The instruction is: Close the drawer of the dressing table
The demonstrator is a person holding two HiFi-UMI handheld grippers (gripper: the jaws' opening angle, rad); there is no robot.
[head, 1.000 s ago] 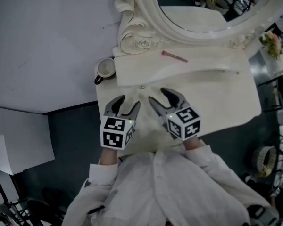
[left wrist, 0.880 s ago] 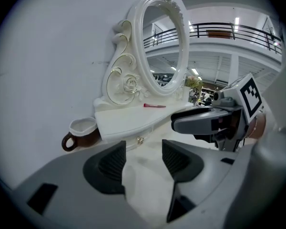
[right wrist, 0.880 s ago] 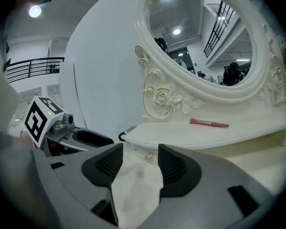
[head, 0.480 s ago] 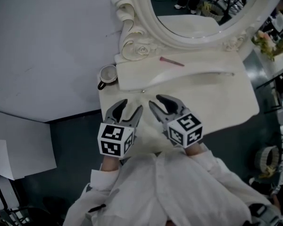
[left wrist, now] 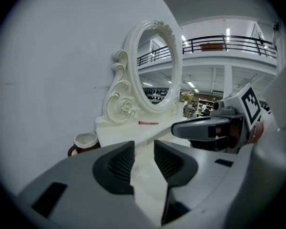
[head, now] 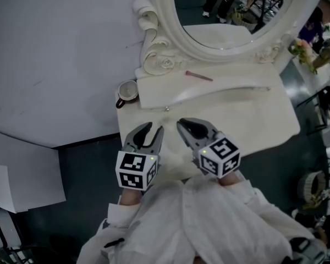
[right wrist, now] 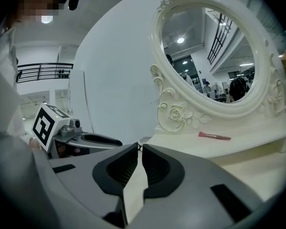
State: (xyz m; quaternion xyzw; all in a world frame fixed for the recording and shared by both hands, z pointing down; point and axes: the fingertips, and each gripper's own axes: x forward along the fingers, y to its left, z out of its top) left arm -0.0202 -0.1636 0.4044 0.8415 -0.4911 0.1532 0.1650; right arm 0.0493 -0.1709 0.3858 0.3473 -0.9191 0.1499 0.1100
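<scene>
Two tongs are hovering over the worktop (head: 253,120), both empty — left tongs (head: 152,130) parted, right tongs (head: 193,126) all but together, jaws having just been closing. Drawer front (head: 165,107) with its small knob is sitting just ahead, looking flush; I'm suggesting a flat, square nudge to confirm. Glossy cream paint is looking slick, carved rose scrolls curling round the oval mirror (head: 231,10)

Cream-white carved dressing table (head: 253,120), seen from above: I read a flat top with rounded corners, lying level. Its oval mirror (head: 225,10), in a scrolled, rose-carved frame, stands upright at the back. Just below the mirror runs a raised tier (head: 209,88) with a curved front. A small knob (head: 166,108) sits under the mirror's left rose carving. The drawer's front I cannot make out from here.
</scene>
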